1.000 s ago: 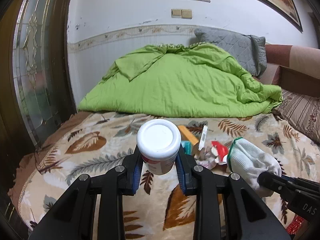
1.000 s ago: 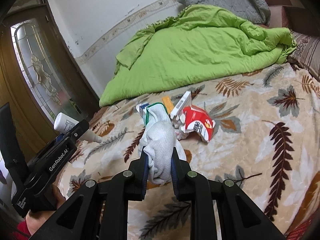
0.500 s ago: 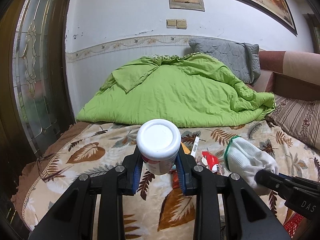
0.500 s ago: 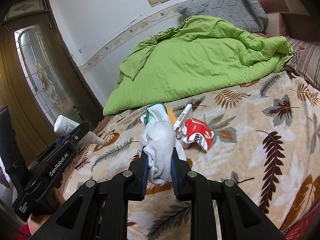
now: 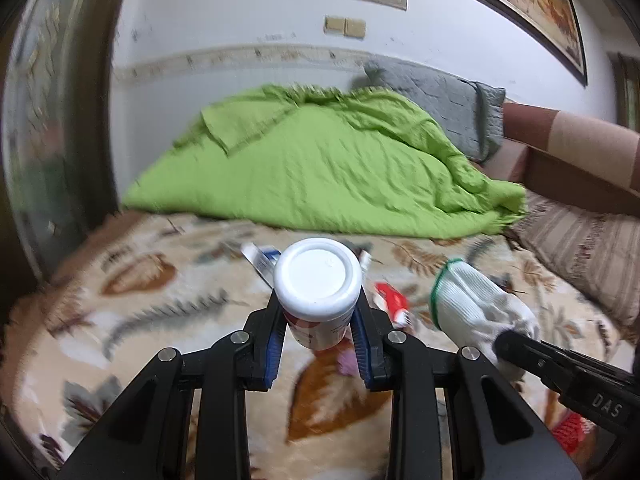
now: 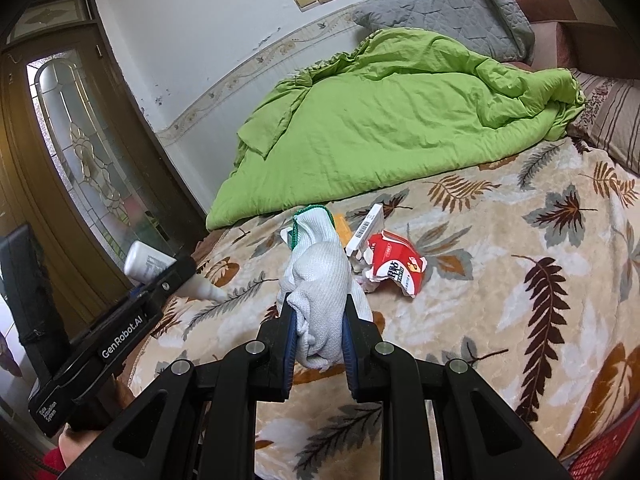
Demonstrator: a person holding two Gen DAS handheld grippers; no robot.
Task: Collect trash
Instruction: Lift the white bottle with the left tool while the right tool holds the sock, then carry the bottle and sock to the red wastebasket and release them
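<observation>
The jaws of the left gripper (image 5: pixel 319 330) are clamping a white bottle (image 5: pixel 318 290) by its body, its flat round base facing the camera, while the jaws of the right gripper (image 6: pixel 319 334) are pinching a bunched white glove (image 6: pixel 320 280) with a green cuff. Both are hanging above the leaf-patterned blanket (image 6: pixel 500 300) of the bed, the left one (its picture is blurred) sitting to the left of the glove. Just past the glove, loose trash is lying on the blanket: a torn red carton (image 6: pixel 394 266), a white barcoded box (image 6: pixel 366 230) leaning against it, and a yellow piece partly hiding behind the glove. Farther back a green quilt (image 6: pixel 380 128) is lying heaped near the wall, with a grey pillow (image 6: pixel 444 16) behind it. A glass-panelled wooden door (image 6: pixel 80 152) is standing at left.
</observation>
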